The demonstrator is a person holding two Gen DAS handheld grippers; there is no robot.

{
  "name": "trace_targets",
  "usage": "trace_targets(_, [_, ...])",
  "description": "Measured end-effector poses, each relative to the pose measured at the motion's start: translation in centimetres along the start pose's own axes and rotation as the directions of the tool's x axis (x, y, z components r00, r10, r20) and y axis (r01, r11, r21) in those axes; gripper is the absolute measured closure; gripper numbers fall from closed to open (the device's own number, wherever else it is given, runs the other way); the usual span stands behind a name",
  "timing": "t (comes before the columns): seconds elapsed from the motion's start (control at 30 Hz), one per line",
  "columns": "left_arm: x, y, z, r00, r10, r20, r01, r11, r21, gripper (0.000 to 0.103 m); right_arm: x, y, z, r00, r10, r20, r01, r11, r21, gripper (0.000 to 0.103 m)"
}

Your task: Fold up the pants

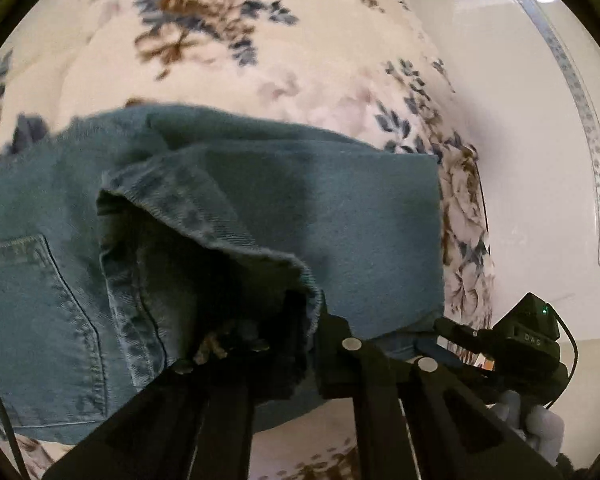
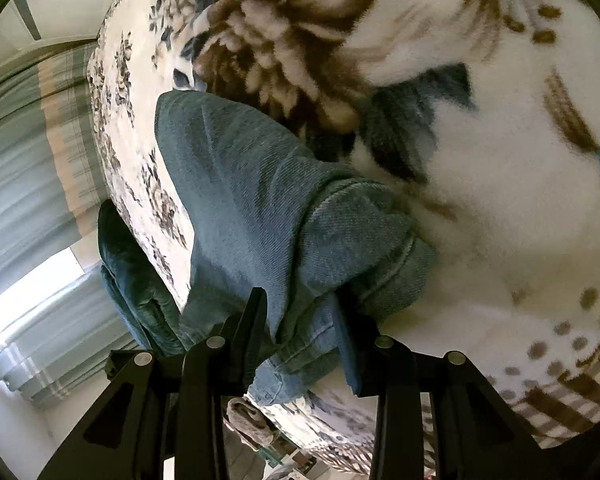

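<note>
Jeans [image 1: 340,216] lie folded on the floral blanket [image 1: 260,40]; their hem is pinched by the left tool [image 1: 296,332], bunched denim by the right tool [image 2: 300,320].

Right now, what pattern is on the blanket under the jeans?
Cream blanket with brown-and-blue flowers, clearest in the left wrist view.

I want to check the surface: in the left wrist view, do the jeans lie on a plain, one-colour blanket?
No, the jeans lie on a cream blanket printed with blue and brown flowers.
</note>
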State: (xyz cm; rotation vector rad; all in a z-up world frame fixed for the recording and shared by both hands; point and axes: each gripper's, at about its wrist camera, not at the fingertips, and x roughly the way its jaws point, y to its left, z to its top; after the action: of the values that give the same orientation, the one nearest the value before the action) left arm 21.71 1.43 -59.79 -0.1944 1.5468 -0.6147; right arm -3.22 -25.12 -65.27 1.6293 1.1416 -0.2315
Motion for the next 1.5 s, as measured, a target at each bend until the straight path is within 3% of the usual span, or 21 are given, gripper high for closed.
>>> trace_targets(0.13, [-3.3, -0.6, -0.2, 0.996, -0.07, 0.064, 0.073, 0.996, -0.049, 0.1, -0.6, -0.5, -0.8, 1.0, 0.004, 0.001, -0.004, 1.0, 0.005, 0.066])
trace_targets(0.27, [-6.6, -0.8, -0.1, 0.977, -0.161, 0.14, 0.178, 0.977, -0.114, 0.1, -0.4, -1.3, -0.6, 1.0, 0.013, 0.002, -0.013, 0.999, 0.03, 0.066])
trace_targets(0.47, [-9.4, 0.0, 0.9, 0.96, -0.172, 0.223, 0.213, 0.961, -0.177, 0.101, -0.4, -1.0, -0.8, 0.994, 0.108, 0.029, -0.109, 0.993, 0.034, 0.066])
trace_targets(0.63, [-10.7, 1.2, 1.1, 0.946, -0.202, 0.252, 0.261, 0.939, -0.226, 0.101, 0.2, -0.9, -1.2, 0.994, 0.109, 0.019, -0.11, 0.993, 0.046, 0.066])
trace_targets(0.77, [-11.1, 2.2, 0.3, 0.956, -0.156, 0.247, 0.218, 0.943, -0.249, 0.101, 0.5, -1.1, -1.9, 0.991, 0.131, 0.027, -0.132, 0.99, 0.055, 0.066])
trace_targets(0.9, [-10.5, 3.9, -2.0, 0.977, -0.102, 0.186, 0.15, 0.954, -0.261, 0.1, 0.0, -1.7, -2.2, 0.976, 0.205, 0.075, -0.21, 0.975, 0.074, 0.066])
trace_targets(1.07, [-7.8, 7.0, -4.6, 0.993, -0.049, 0.107, 0.08, 0.947, -0.312, 0.1, -1.8, -2.5, -1.5, 0.962, 0.226, 0.153, -0.241, 0.967, 0.086, 0.066])
trace_targets(1.17, [-6.6, 7.8, -5.5, 0.997, -0.027, 0.077, 0.049, 0.949, -0.312, 0.1, -2.4, -2.6, -1.0, 0.959, 0.221, 0.177, -0.241, 0.965, 0.1, 0.066])
trace_targets(1.27, [-5.9, 8.0, -6.0, 0.998, -0.008, 0.063, 0.027, 0.951, -0.307, 0.1, -3.5, -1.6, -1.3, 0.966, 0.178, 0.185, -0.192, 0.98, 0.059, 0.066])
trace_targets(1.33, [-6.0, 8.2, -6.0, 0.998, -0.006, 0.07, 0.027, 0.95, -0.312, 0.1, -4.4, -0.9, -1.8, 0.97, 0.147, 0.193, -0.156, 0.987, 0.032, 0.066])
trace_targets(1.5, [-6.7, 8.5, -5.1, 0.995, 0.009, 0.096, 0.02, 0.955, -0.297, 0.1, -6.5, 0.2, -1.7, 0.958, 0.162, 0.237, -0.168, 0.986, 0.005, 0.066])
